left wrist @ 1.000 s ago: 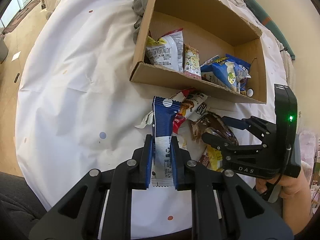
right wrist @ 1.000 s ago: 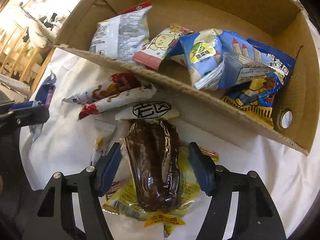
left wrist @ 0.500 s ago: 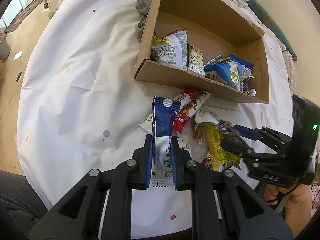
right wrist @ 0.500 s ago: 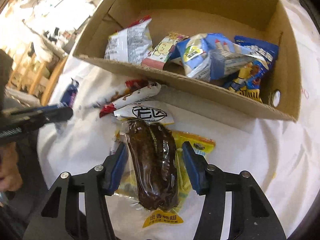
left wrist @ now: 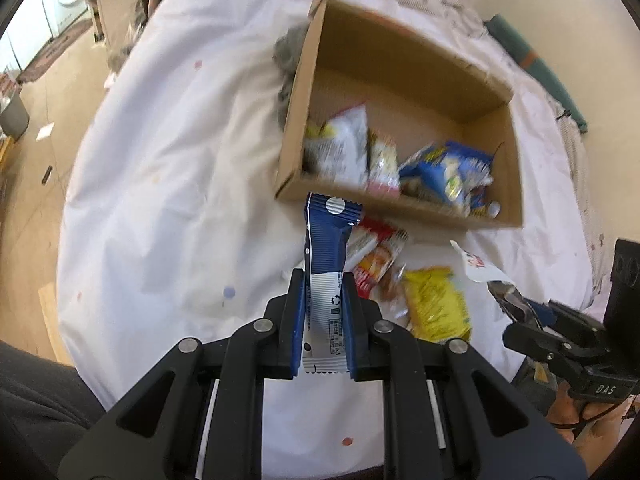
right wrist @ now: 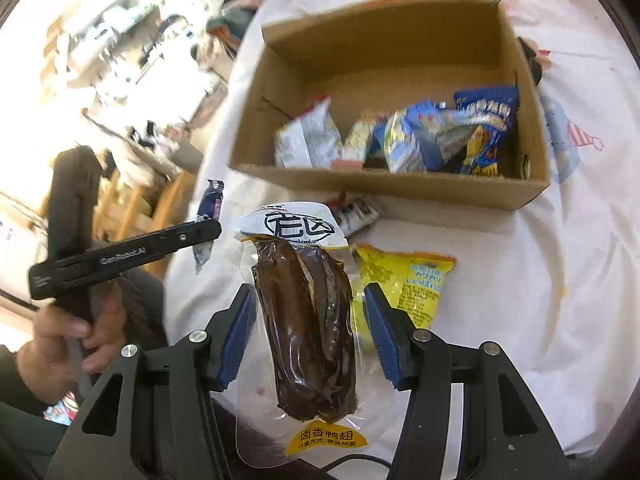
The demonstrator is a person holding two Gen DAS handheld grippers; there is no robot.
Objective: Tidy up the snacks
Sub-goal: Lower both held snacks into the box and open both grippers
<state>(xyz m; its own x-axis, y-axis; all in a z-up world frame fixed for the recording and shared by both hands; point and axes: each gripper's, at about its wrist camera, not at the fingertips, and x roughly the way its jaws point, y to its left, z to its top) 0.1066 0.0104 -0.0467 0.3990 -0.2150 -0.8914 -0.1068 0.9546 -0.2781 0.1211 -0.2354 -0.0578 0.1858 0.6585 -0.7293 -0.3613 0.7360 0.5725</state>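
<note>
L fingers [left wrist: 322, 316] clamped on blue wrapper [left wrist: 326, 240], R fingers [right wrist: 310, 332] on brown vac-pack [right wrist: 308, 320]

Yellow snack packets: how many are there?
1: a yellow packet lies on the white cloth before the cardboard box. Others may hide among packets inside.

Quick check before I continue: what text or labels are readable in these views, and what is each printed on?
"GenRobot.AI": side of the left gripper.
"DAS": body of the right gripper.
"卤香鸭翅": yellow label at the bottom of the brown vacuum-packed snack.
Black stylised logo on that pack's white top: not legible.
Yellow packet and the cardboard box snacks: print blurred.
</note>
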